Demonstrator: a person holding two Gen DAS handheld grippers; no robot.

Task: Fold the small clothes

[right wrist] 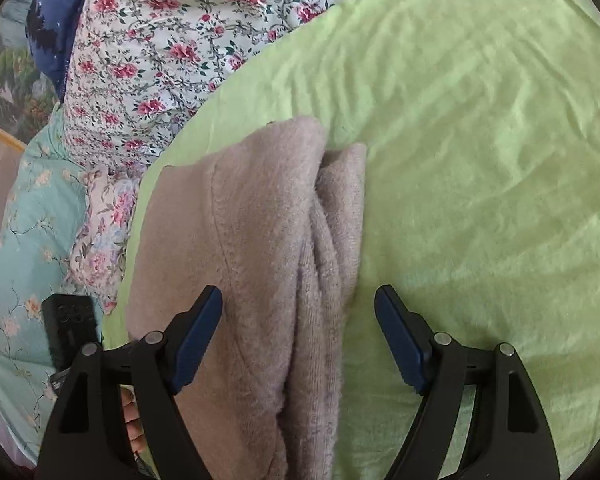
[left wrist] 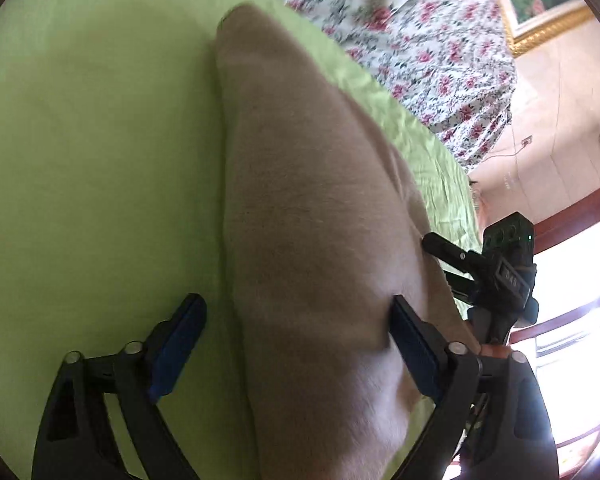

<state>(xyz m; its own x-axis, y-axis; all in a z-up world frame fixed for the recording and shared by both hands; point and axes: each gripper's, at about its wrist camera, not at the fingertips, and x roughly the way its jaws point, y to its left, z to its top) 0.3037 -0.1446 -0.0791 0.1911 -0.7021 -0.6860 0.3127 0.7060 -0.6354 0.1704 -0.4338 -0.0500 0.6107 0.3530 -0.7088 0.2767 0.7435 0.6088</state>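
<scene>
On green sheet (right wrist: 480,140), folded beige garment (right wrist: 260,240), tongs (right wrist: 298,308) agape

A beige-grey fuzzy garment (right wrist: 256,240) is lying on a lime-green sheet (right wrist: 480,160). A white quilt (right wrist: 148,64) is showing pink roses and green leaves; a navy star-dotted cloth (right wrist: 56,12) is lying beside it, near pale turquoise flowered bedding (right wrist: 24,248).

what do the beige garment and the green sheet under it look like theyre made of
The beige garment looks like a soft fleece or terry knit: matte, with a fuzzy nap and a stitched seam. The green sheet looks like thin, smooth woven cloth with a faint sheen, lying in fine creases; cotton or a blend, I can't tell.
</scene>
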